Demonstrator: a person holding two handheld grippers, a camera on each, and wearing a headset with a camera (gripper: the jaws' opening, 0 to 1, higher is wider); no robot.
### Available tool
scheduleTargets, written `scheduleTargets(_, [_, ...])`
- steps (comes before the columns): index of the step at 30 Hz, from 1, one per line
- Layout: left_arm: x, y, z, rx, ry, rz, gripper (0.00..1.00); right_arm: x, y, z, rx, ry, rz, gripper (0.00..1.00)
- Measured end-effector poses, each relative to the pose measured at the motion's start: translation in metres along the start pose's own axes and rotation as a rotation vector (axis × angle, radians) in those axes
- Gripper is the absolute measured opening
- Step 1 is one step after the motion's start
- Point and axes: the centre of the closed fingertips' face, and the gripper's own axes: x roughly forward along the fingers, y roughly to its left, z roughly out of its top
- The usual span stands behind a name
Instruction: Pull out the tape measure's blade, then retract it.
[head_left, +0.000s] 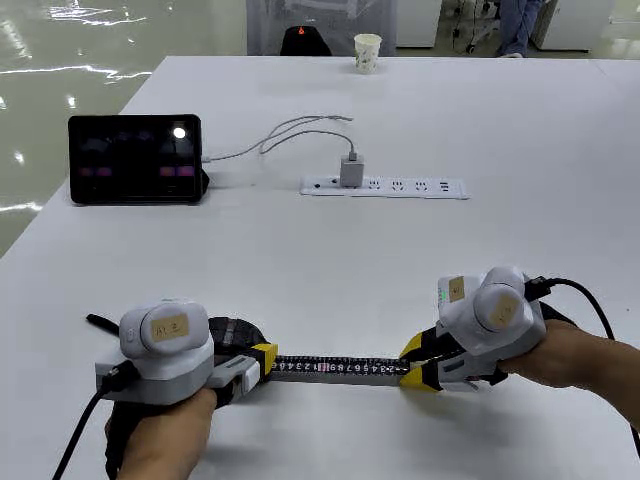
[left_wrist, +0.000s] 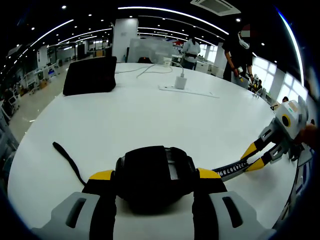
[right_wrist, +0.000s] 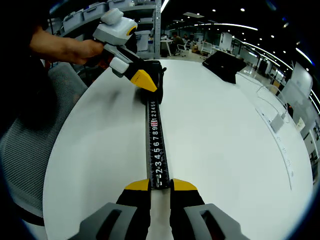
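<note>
A black tape measure case rests on the white table, clamped between the yellow-tipped jaws of my left gripper; in the head view that left gripper is at the lower left with the case in it. The black blade with white numbers runs out to the right. My right gripper is shut on the blade's end. In the right gripper view the blade stretches from my right gripper up to the case and left gripper.
A dark tablet stands at the back left. A white power strip with a plugged charger and cable lies mid-table. A paper cup sits at the far edge. The case's black wrist strap trails left.
</note>
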Motion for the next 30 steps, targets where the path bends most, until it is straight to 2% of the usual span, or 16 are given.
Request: scheduleTargets(30, [-0.001,0.0,0.0,-0.009,0.003,-0.005,0.56,0.017,0.001,0.022,-0.011,-0.022,0.007,0.1])
